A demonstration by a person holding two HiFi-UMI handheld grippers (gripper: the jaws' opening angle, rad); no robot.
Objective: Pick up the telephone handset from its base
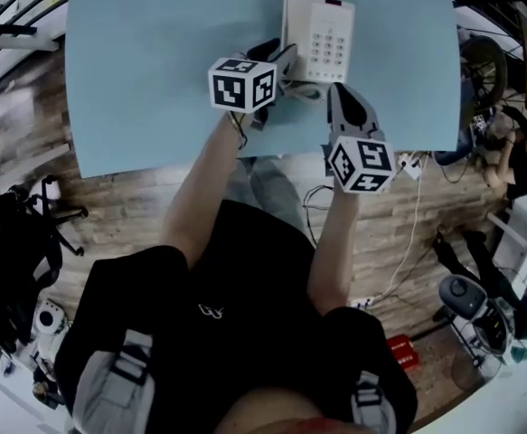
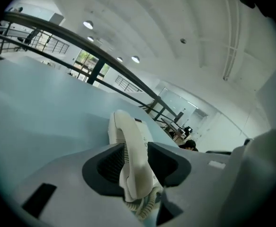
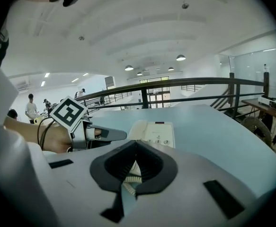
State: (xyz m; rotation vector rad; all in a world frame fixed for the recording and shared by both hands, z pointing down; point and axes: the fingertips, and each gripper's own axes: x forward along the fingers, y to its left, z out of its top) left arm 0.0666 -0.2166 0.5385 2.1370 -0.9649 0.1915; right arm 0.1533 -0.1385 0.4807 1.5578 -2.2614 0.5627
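Observation:
A white telephone base (image 1: 322, 39) with a keypad lies at the far middle of the blue table (image 1: 155, 61). Its white handset (image 1: 288, 25) rests along the base's left side, with the coiled cord (image 1: 304, 89) trailing at the near end. My left gripper (image 1: 281, 61) is at the handset's near end. In the left gripper view the handset (image 2: 128, 131) runs between the open jaws of the left gripper (image 2: 135, 145), with a gap at the right pad. My right gripper (image 1: 340, 93) hovers just before the base, tips together and nothing held. In its own view the right gripper (image 3: 136, 143) points at the base (image 3: 159, 132).
The table's near edge (image 1: 245, 156) runs just under both hands. Wooden floor lies below it, with white cables (image 1: 408, 215) on the right, a black bag (image 1: 14, 260) on the left and a chair (image 1: 466, 297) at the right. A dark railing (image 3: 185, 82) stands beyond the table.

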